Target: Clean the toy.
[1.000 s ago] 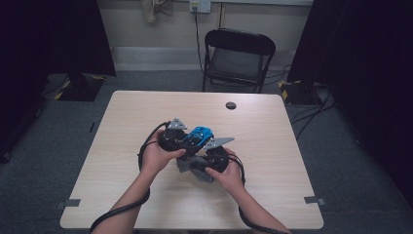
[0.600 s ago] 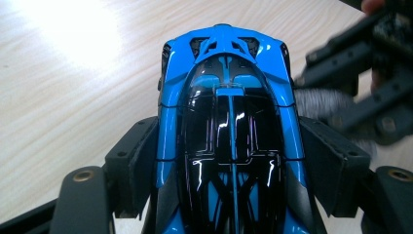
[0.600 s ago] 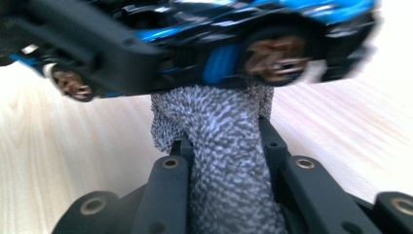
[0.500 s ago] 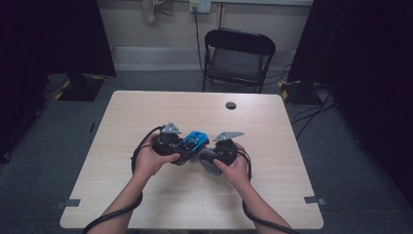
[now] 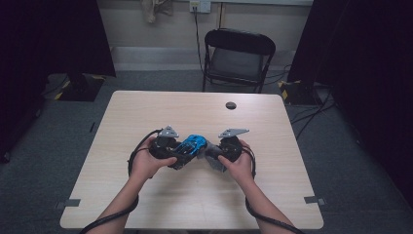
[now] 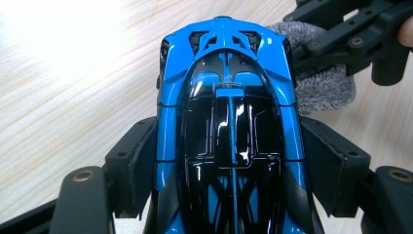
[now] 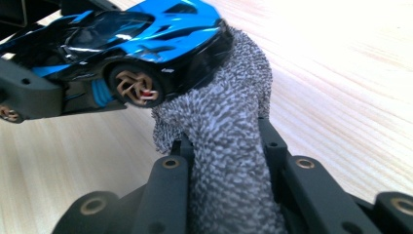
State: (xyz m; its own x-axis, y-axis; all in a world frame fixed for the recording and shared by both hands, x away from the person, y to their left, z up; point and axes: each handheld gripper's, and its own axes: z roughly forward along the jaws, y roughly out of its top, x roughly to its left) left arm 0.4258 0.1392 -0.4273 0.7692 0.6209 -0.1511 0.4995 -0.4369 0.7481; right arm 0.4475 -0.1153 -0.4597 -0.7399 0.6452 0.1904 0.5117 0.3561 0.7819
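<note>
A blue and black toy car point(image 5: 193, 145) is held above the table, with my left gripper point(image 5: 181, 152) shut on its sides. In the left gripper view the car point(image 6: 229, 122) lies lengthwise between the black jaws of the left gripper point(image 6: 229, 146), its far end pointing away. My right gripper point(image 5: 213, 155) is shut on a bunched grey knitted cloth point(image 5: 214, 162). In the right gripper view the cloth point(image 7: 229, 146) rises from the right gripper point(image 7: 224, 141) and presses against the end of the car point(image 7: 146, 39), beside a bronze wheel.
The pale wooden table point(image 5: 146, 112) lies under both hands. A small black round object point(image 5: 231, 105) sits near its far edge. A black folding chair point(image 5: 238, 58) stands behind the table, with dark curtains on both sides and cables on the floor.
My right gripper with the cloth has moved right and away from the person, from under the car to level with its end. The left hand and car barely shifted.
</note>
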